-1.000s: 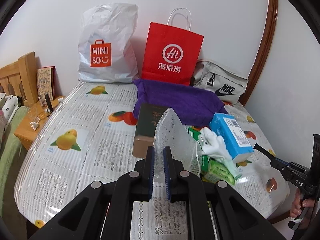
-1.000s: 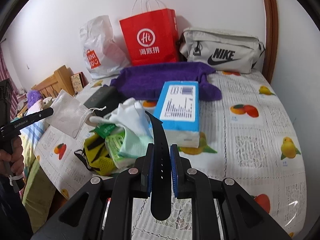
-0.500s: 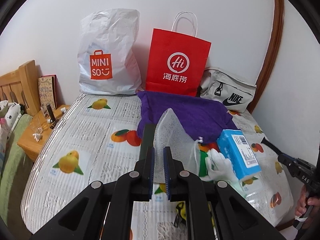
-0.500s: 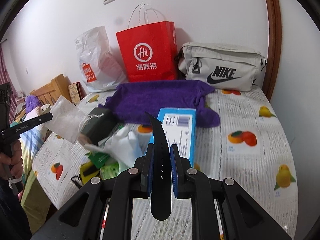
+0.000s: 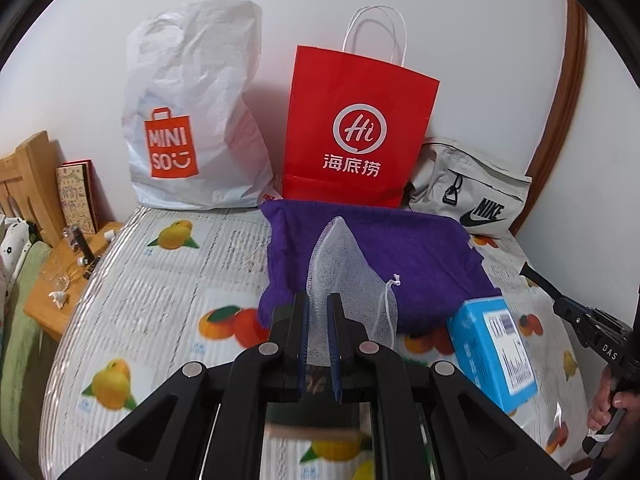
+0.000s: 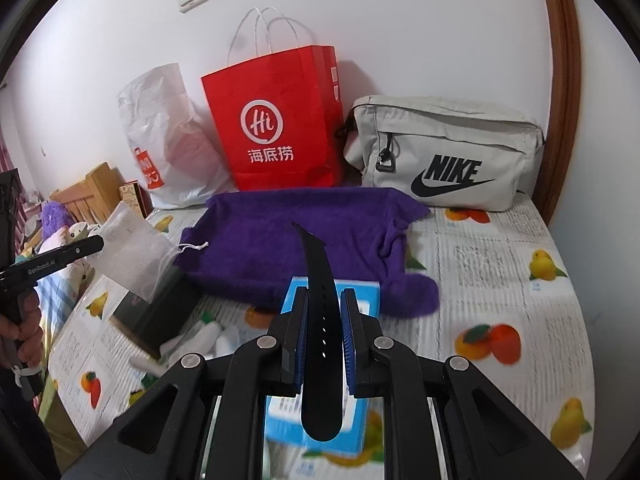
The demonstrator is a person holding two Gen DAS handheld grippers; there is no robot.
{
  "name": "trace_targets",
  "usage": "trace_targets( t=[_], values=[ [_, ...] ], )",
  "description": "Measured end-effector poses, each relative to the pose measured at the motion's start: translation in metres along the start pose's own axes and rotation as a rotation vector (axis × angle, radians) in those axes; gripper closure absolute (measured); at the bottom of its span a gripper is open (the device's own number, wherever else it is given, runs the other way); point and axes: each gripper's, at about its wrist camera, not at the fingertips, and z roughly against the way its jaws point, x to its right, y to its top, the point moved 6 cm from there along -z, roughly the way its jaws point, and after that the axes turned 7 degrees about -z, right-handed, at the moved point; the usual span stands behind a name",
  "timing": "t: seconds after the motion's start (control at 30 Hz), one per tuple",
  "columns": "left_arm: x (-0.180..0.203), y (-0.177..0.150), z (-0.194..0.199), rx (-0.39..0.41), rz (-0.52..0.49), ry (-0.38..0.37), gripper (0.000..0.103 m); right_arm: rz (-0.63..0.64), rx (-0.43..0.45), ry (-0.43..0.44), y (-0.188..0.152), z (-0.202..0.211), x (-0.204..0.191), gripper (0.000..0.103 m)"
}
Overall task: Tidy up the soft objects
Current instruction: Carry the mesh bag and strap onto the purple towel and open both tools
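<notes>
My left gripper [image 5: 318, 312] is shut on a white mesh drawstring pouch [image 5: 344, 280] and holds it above the table, in front of the purple fuzzy cloth [image 5: 400, 248]. The pouch also shows at the left of the right wrist view [image 6: 132, 252]. My right gripper [image 6: 323, 312] is shut on a black rubber watch strap [image 6: 320, 300], held above the blue tissue box [image 6: 360, 300]. The purple cloth [image 6: 304, 240] lies flat beyond it. The right gripper shows at the right edge of the left wrist view [image 5: 588, 328].
A white Miniso bag [image 5: 192, 120], a red paper bag [image 5: 356, 128] and a grey Nike pouch [image 6: 444, 156] stand along the back wall. A dark box [image 6: 160, 308] and white gloves [image 6: 208, 336] lie at the left. A wooden nightstand [image 5: 60, 292] stands off the table's left edge.
Both grippers have moved forward toward the purple cloth, still holding the pouch and the strap. The gloves, green packets and dark box have dropped lower or out of view.
</notes>
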Motion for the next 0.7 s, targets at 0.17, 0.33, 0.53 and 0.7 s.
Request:
trace_targets(
  t=[0.17,0.33,0.53,0.7],
  values=[
    [0.002,0.016,-0.028,-0.013,-0.01,0.005,0.094,0.015,-0.003,-0.004,0.021,-0.028,0.005,0.088],
    [0.005,0.028,-0.062,-0.046,-0.014,-0.01,0.094,0.023,-0.011,-0.012,0.035,-0.057,0.012,0.088],
    [0.007,0.039,-0.099,-0.076,-0.021,-0.006,0.094,0.032,-0.041,-0.016,0.046,-0.094,0.022,0.088],
    [0.005,0.045,-0.127,-0.112,-0.027,-0.007,0.094,0.037,-0.069,-0.01,0.051,-0.122,0.028,0.088]
  ],
)
